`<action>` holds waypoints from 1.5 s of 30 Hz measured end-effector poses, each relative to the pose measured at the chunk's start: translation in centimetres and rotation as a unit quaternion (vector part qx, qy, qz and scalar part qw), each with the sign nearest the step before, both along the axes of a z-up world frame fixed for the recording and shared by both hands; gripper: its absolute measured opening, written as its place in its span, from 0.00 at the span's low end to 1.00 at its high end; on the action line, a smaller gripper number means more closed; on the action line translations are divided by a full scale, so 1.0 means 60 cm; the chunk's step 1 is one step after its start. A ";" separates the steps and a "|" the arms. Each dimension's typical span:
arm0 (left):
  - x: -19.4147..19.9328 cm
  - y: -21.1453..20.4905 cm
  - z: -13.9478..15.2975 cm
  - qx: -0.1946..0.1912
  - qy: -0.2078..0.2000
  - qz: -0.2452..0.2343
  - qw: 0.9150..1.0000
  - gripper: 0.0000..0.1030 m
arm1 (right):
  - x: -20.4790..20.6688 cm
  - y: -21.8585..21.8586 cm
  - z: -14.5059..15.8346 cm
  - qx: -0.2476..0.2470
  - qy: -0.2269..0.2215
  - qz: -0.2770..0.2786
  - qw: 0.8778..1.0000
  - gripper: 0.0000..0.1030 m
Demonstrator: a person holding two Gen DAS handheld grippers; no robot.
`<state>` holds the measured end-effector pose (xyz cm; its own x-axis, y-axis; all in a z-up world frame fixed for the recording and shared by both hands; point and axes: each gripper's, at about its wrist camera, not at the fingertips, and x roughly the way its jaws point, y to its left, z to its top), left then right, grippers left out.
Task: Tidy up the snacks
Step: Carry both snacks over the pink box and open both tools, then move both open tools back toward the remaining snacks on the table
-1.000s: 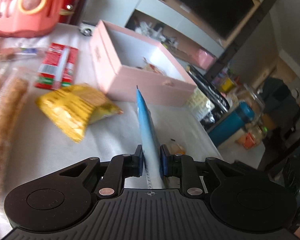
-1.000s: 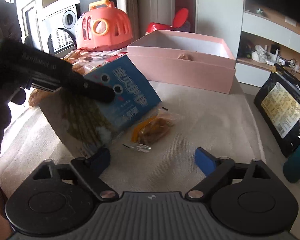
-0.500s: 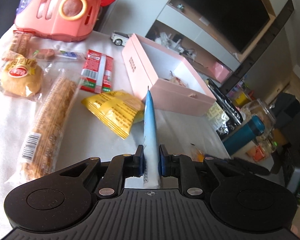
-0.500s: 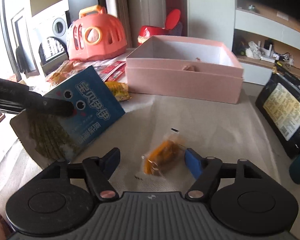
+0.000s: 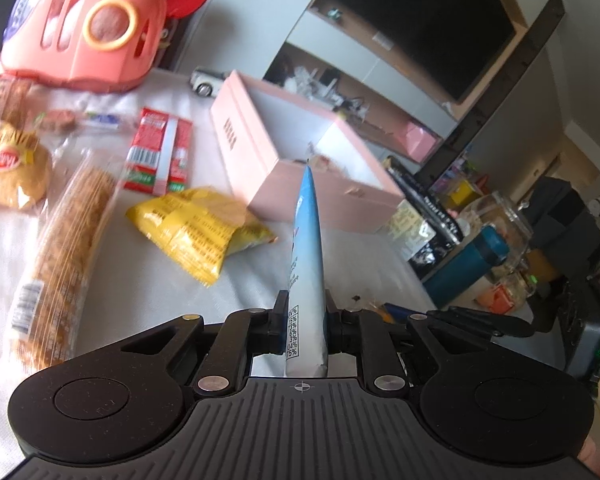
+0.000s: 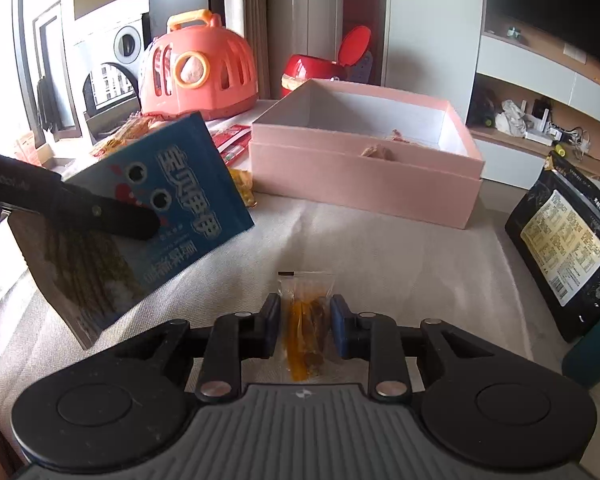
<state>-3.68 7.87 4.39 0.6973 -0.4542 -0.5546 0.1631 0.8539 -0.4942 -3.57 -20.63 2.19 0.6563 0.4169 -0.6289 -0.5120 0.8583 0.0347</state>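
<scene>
The left gripper (image 5: 306,330) is clamped on a flat blue snack packet (image 6: 156,216) (white lettering, two googly eyes), held edge-on above the table; the right gripper (image 6: 305,326) is closed on a small clear wrapper of orange snack (image 6: 306,336). A pale cloth (image 6: 400,264) covers the table; the open pink box (image 6: 364,176) sits far of both, bare cloth between, a black bag (image 6: 564,240) at right.

My two wrist cameras look forward and down along my fingers, close over the table (image 6: 380,248) — both share the pink box (image 5: 260,152), the right's from nearer its long side.
</scene>
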 end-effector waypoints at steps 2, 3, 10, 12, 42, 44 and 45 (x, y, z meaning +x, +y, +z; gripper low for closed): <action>-0.002 -0.002 0.010 -0.003 -0.007 -0.002 1.000 0.17 | 0.001 -0.008 0.007 0.008 -0.004 -0.004 1.000 0.25; -0.002 -0.002 0.017 -0.008 -0.011 -0.005 1.000 0.17 | 0.001 -0.012 0.013 0.013 -0.006 -0.006 1.000 0.25; 0.086 0.004 0.157 -0.028 -0.094 -0.023 0.995 0.18 | 0.049 -0.040 0.138 0.062 -0.067 0.006 0.996 0.25; 0.146 0.000 0.186 -0.036 -0.108 -0.022 0.993 0.18 | 0.088 -0.037 0.181 0.068 -0.094 0.005 0.993 0.25; 0.068 0.162 0.066 0.038 -0.043 0.153 0.987 0.22 | 0.190 0.073 0.083 0.016 -0.026 -0.021 0.999 0.58; 0.030 0.188 0.058 0.039 -0.033 0.184 0.982 0.22 | 0.167 0.095 0.073 0.013 -0.019 0.000 1.000 0.65; 0.015 0.199 0.051 0.037 -0.028 0.200 0.979 0.22 | 0.156 0.106 0.069 0.010 -0.022 0.008 1.000 0.65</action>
<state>-2.80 19.83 7.47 0.8415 -0.0983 -0.5313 -0.1666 0.8882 -0.4282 5.78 -14.30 6.33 0.6756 0.4399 -0.5917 -0.5278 0.8489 0.0285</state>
